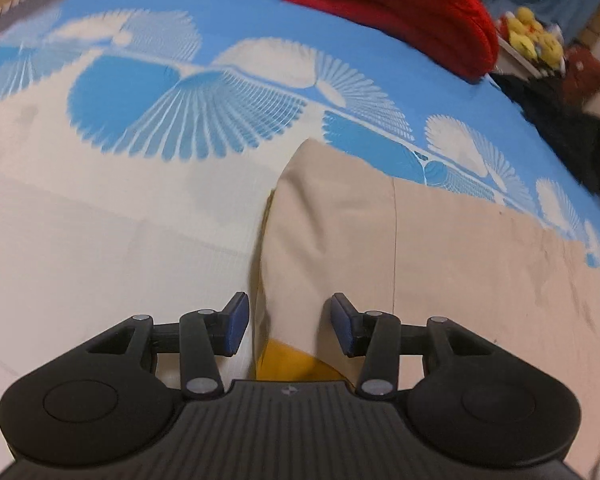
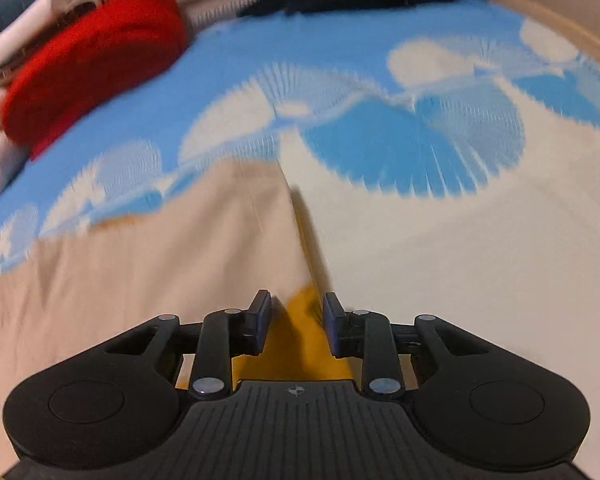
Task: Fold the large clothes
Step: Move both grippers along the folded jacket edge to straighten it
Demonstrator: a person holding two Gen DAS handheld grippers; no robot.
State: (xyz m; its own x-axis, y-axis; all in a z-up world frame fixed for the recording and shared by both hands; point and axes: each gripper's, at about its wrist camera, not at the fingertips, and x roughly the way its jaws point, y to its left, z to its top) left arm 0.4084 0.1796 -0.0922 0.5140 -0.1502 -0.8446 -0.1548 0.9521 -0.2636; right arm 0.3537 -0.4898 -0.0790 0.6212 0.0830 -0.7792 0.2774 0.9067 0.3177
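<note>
We find the left gripper (image 1: pixel 288 322) parted, straddling a raised fold of the beige garment (image 1: pixel 380 240) without pressing it. The right gripper (image 2: pixel 296 326) stands narrower, also unclamped, over the yellow lining (image 2: pixel 296 332). The garment lies flat on the blue bedspread (image 1: pixel 240 12), seemingly part-folded. Its full extent is cut off; blur hides detail.

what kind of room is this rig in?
Most likely a bedroom: the work surface looks like a bed under a blue and white patterned bedspread, with a red pillow at its far side, yellow plush toys beyond it, and a beige garment spread out.
</note>
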